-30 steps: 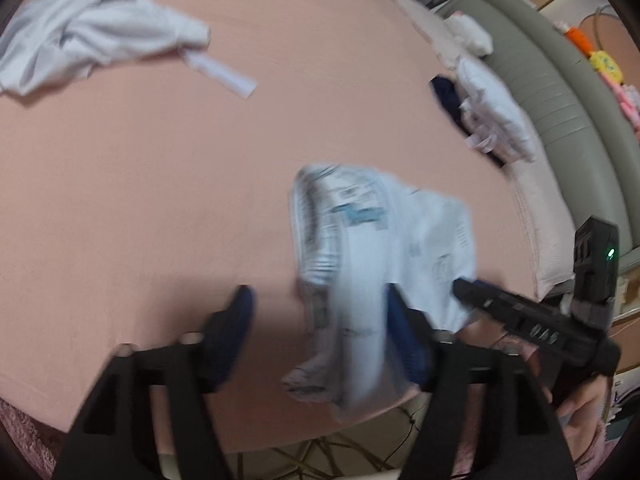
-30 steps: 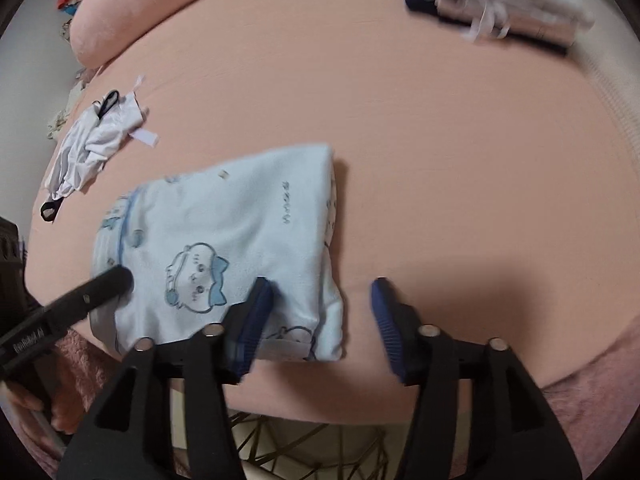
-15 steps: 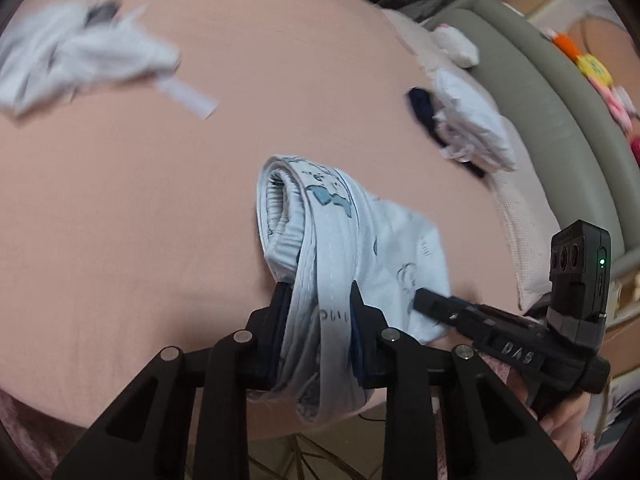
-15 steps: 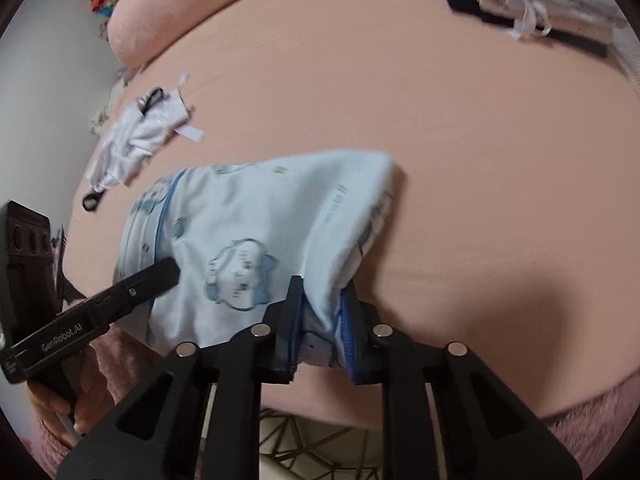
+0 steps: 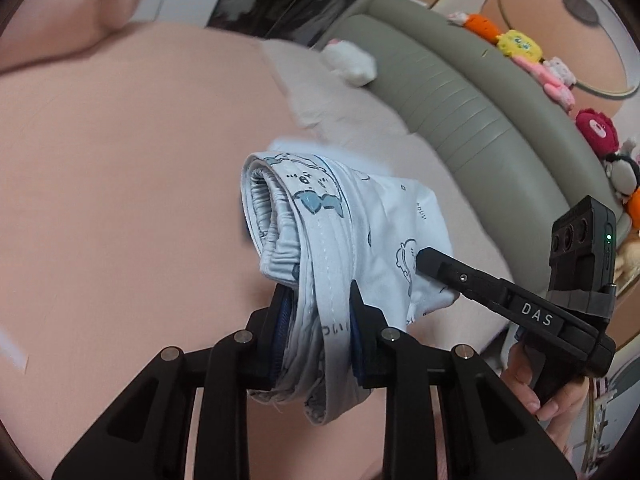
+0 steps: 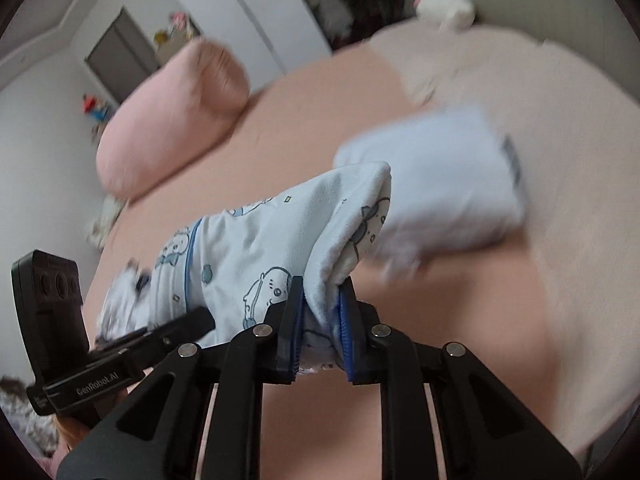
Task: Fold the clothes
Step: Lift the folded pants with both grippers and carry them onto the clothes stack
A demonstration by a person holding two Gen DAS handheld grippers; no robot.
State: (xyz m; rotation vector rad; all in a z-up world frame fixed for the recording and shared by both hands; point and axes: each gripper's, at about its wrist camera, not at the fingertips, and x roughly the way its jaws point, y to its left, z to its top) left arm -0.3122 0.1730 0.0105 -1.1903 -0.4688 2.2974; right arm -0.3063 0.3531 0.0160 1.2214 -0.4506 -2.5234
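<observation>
A folded pale-blue garment (image 5: 352,232) with cartoon prints hangs in the air above the pink bed (image 5: 120,184), held at both ends. My left gripper (image 5: 320,320) is shut on its bunched waistband end. The other end of the pale-blue garment (image 6: 280,240) sits pinched in my right gripper (image 6: 320,320), which is shut on it. In the left wrist view my right gripper (image 5: 424,258) reaches in from the right with a hand (image 5: 536,384) under it. A stack of folded white clothes (image 6: 448,184), blurred, lies on the bed just beyond the garment.
A pink pillow (image 6: 172,120) lies at the bed's far left. A grey padded headboard (image 5: 460,92) with plush toys (image 5: 520,46) along its top runs along the right. A paler blanket (image 6: 540,92) covers the bed's right side, with a white soft toy (image 6: 444,10) behind it.
Both grippers went from open beside the garment to shut on its ends. They have lifted it off the bed and carried it up and away, toward the folded stack.
</observation>
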